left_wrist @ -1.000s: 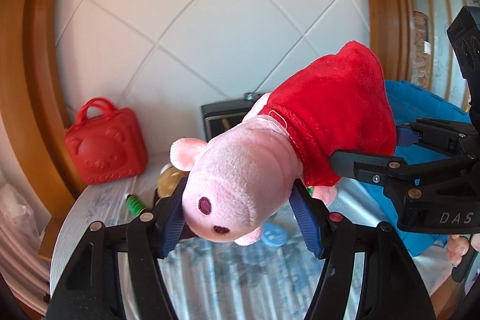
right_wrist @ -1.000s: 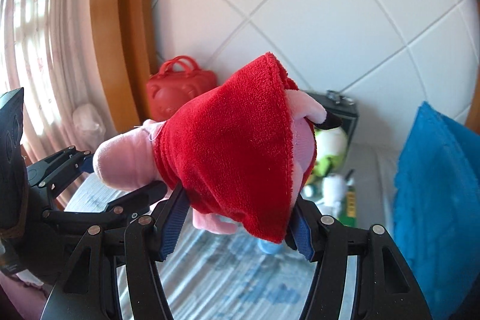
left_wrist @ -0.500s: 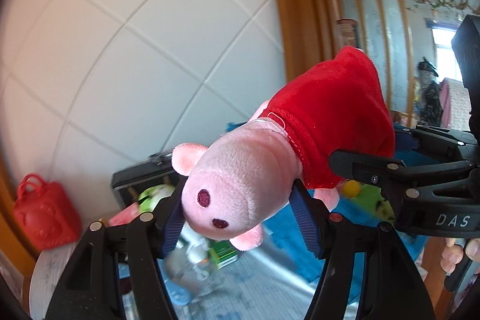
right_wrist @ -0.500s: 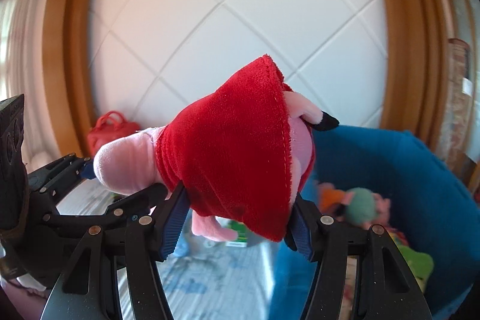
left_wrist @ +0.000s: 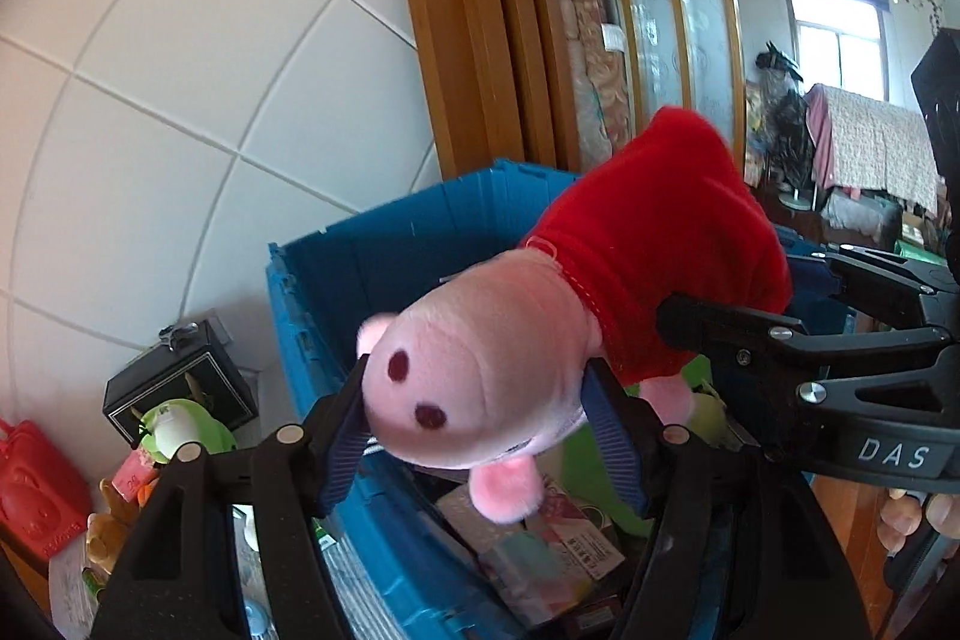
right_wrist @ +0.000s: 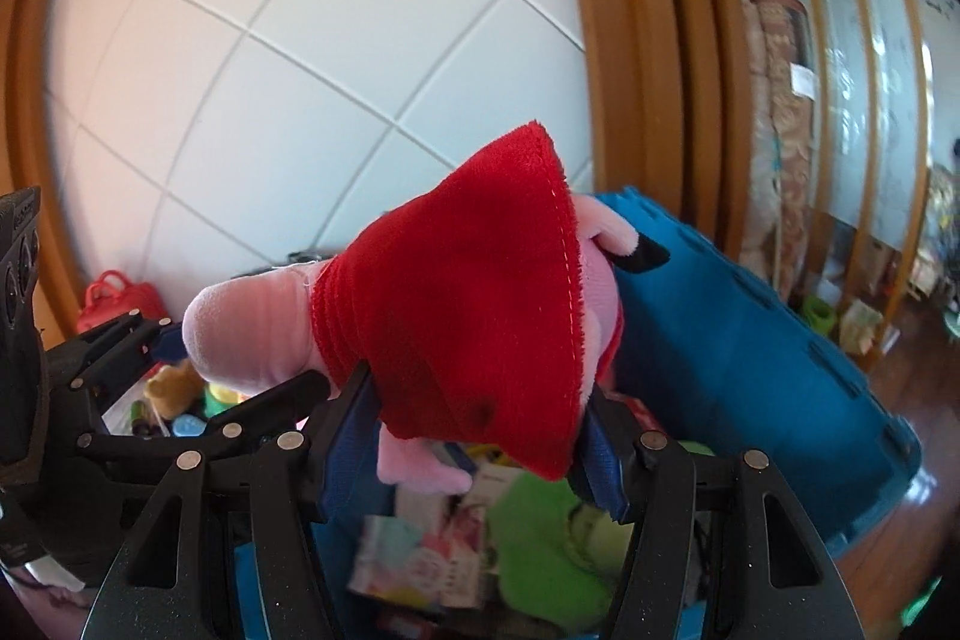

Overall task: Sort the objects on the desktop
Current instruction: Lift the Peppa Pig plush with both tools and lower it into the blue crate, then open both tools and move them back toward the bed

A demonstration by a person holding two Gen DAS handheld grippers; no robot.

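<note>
A pink pig plush [left_wrist: 480,370] in a red dress is held in the air by both grippers. In the left wrist view my left gripper [left_wrist: 474,400] has its blue pads on the two sides of the pig's head; its jaws are opening slightly, and the pads still touch the head. My right gripper [right_wrist: 480,412] is shut on the red dress [right_wrist: 468,292] at the body. The plush hangs over the open blue bin [left_wrist: 336,292], seen again in the right wrist view [right_wrist: 720,340]. The right gripper's black fingers [left_wrist: 780,340] reach in from the right.
The bin holds a green plush [right_wrist: 540,538] and printed boxes [left_wrist: 558,538]. To its left on the table stand a black box [left_wrist: 180,388], a green toy [left_wrist: 180,424] and a red bag [left_wrist: 30,490]. A white tiled wall and wooden frame [left_wrist: 468,40] are behind.
Both grippers have carried the plush to the right, from above the table with the red bag to above the blue bin. The grip on head and dress looks the same.
</note>
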